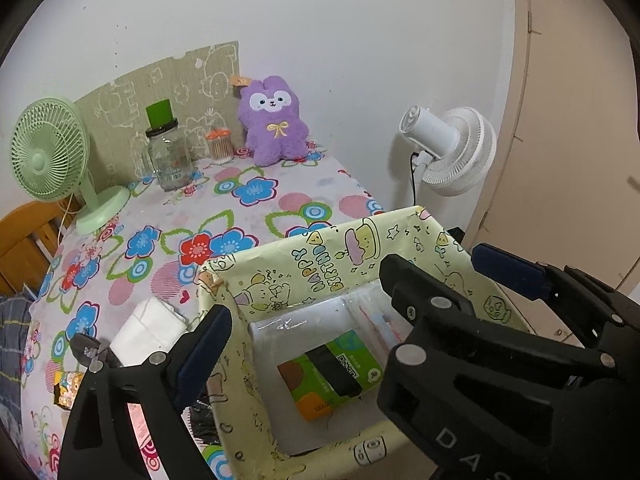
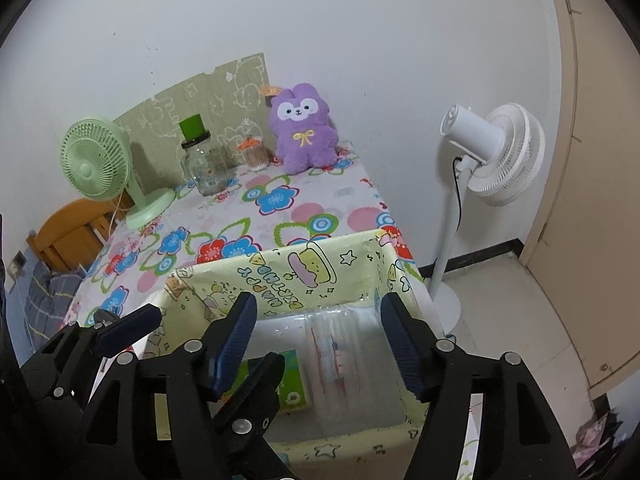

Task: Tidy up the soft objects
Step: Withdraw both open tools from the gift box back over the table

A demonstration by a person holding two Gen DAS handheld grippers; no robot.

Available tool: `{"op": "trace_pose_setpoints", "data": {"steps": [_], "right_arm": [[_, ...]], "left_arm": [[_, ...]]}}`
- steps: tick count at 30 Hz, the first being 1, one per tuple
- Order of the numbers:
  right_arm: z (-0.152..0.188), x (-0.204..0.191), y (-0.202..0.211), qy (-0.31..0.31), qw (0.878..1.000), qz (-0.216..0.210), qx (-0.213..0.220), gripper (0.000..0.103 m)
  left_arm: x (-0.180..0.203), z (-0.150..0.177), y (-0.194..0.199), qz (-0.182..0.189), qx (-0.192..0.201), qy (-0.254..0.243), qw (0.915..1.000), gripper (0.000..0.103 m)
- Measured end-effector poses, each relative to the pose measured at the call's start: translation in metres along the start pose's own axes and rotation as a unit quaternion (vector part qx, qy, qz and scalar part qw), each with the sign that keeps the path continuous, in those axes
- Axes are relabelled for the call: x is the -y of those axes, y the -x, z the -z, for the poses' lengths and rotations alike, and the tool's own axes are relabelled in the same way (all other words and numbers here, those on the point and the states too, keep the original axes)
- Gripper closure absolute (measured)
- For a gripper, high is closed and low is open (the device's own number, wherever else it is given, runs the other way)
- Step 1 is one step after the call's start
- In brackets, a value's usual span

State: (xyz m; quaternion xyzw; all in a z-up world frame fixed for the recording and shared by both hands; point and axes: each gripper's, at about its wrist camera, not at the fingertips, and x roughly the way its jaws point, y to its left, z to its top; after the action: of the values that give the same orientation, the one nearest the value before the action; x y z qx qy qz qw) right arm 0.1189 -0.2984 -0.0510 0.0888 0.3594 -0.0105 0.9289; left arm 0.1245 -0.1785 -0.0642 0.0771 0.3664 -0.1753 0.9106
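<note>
purple plush (image 1: 273,122) sits far back against the wall, light and squashy, so we'd pinch its belly; both our grippers, left gripper (image 1: 344,284) and right gripper (image 2: 318,334), hang spread and empty over the box (image 1: 280,256).

green packet (image 1: 334,372) partly hidden by left gripper (image 1: 304,316), chair (image 1: 24,240) cut off

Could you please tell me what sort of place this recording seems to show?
Probably a bedroom at home: a floral-clothed table against the wall holds a purple plush toy and a green desk fan, beside a wooden bed frame.
</note>
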Motion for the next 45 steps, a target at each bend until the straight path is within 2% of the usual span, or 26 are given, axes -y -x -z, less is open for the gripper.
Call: {"op": "trace_pose_setpoints", "data": {"steps": [11, 22, 34, 45], "right_arm": [[-0.003, -0.021, 0.035, 0.013, 0.999, 0.007, 0.037, 0.011], [-0.004, -0.047, 0.065, 0.032, 0.996, 0.011, 0.085, 0.0], [-0.002, -0.074, 0.086, 0.039, 0.994, 0.001, 0.101, 0.0], [0.005, -0.104, 0.093, 0.049, 0.993, -0.017, 0.106, 0.0]], "left_arm": [[-0.014, -0.001, 0.036, -0.003, 0.033, 0.003, 0.9995, 0.001], [-0.03, 0.001, 0.067, -0.004, 0.057, 0.003, 0.9984, 0.0], [-0.049, 0.008, 0.093, -0.006, 0.078, 0.009, 0.9969, 0.0], [-0.075, 0.02, 0.11, -0.023, 0.094, 0.017, 0.9951, 0.0]]}}
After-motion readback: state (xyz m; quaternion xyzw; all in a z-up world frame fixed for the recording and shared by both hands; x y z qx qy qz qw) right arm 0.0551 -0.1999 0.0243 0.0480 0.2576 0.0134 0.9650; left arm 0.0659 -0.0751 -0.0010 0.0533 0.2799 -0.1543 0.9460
